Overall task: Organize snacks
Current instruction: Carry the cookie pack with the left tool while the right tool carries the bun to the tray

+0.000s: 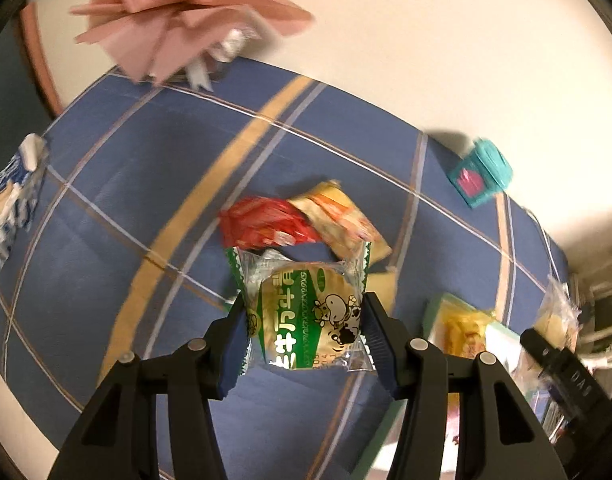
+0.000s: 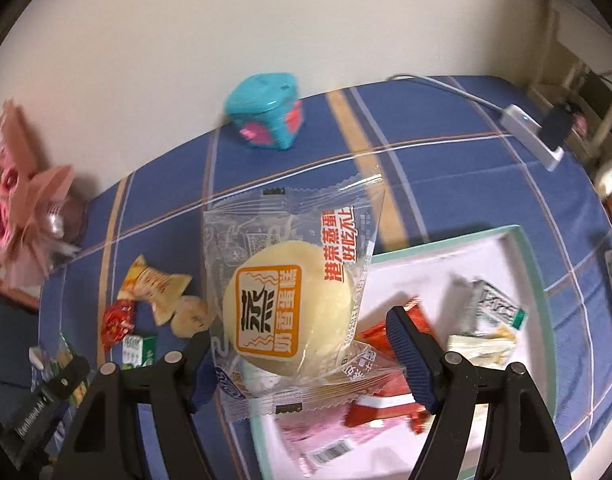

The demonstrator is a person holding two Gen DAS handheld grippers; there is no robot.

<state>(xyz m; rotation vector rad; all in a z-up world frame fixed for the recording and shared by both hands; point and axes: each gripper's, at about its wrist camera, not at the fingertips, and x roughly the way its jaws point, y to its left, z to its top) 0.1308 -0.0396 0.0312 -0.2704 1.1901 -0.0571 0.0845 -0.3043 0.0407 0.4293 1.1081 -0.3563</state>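
In the left wrist view, my left gripper [image 1: 304,320] is shut on a green-wrapped round cake with a cow picture [image 1: 306,312], held above the blue checked cloth. Beyond it, a red packet [image 1: 262,224] and a yellow-orange packet [image 1: 342,216] lie on the cloth. In the right wrist view, my right gripper [image 2: 306,356] is shut on a clear packet with a pale steamed cake [image 2: 290,300], hanging over the left edge of a mint-rimmed white tray [image 2: 534,272]. Several packets lie in the tray, among them a red one [image 2: 386,400]. Loose snacks [image 2: 154,284] lie on the cloth to the left.
A teal box [image 2: 266,110] stands by the wall at the table's far edge. To the left there is a pink bouquet [image 2: 22,184]. A white charger with cable [image 2: 534,136] lies at the back right. A blue-white packet [image 1: 14,200] sits at the cloth's left edge.
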